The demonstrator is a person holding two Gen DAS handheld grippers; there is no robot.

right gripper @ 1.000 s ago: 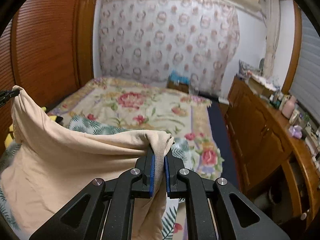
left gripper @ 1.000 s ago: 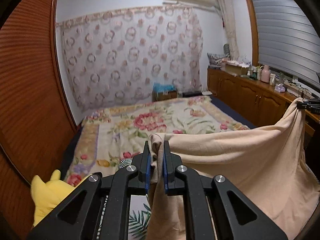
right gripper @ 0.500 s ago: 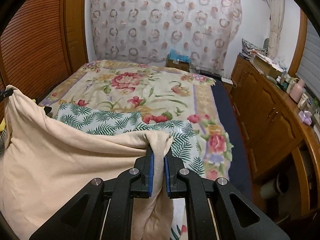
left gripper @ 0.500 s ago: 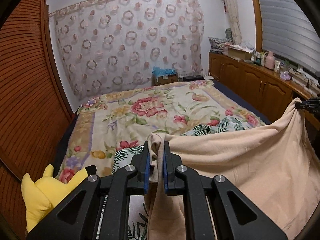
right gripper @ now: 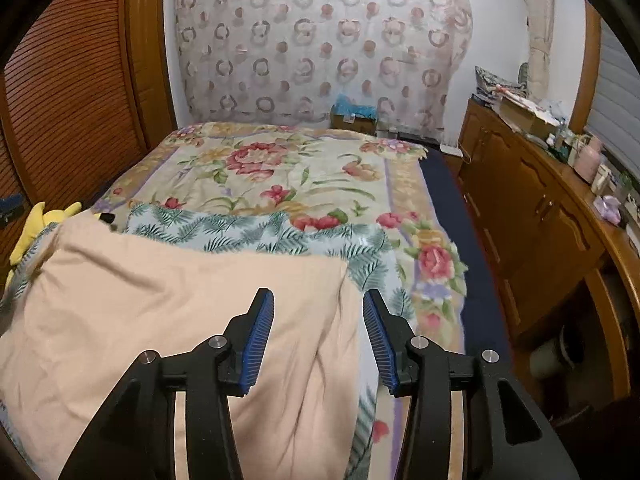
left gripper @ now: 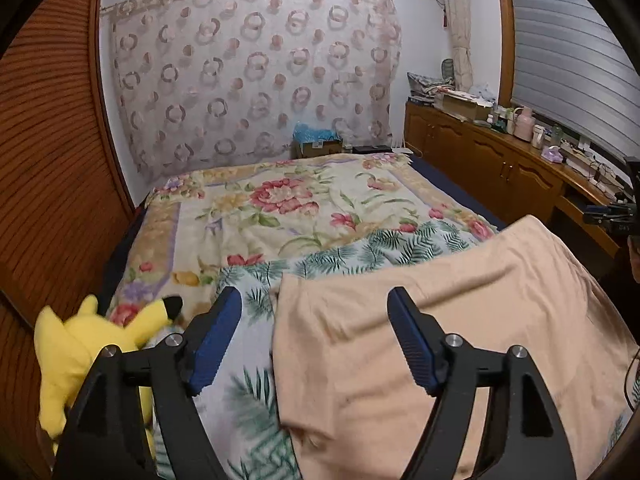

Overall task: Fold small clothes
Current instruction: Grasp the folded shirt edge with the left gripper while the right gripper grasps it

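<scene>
On the floral bed (left gripper: 280,216): peach cloth (left gripper: 440,340) flat | left tongs (left gripper: 316,300), right tongs (right gripper: 318,300) opening, empty | wooden cabinets (right gripper: 540,208) beside.

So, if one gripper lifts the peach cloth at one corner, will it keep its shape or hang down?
The peach cloth would probably hang limp: it lies in soft wrinkles on the bed and follows the surface under it. It looks thin, so likely light for its size. Its matte weave suggests the pads would not slip easily, though that is hard to judge.
</scene>
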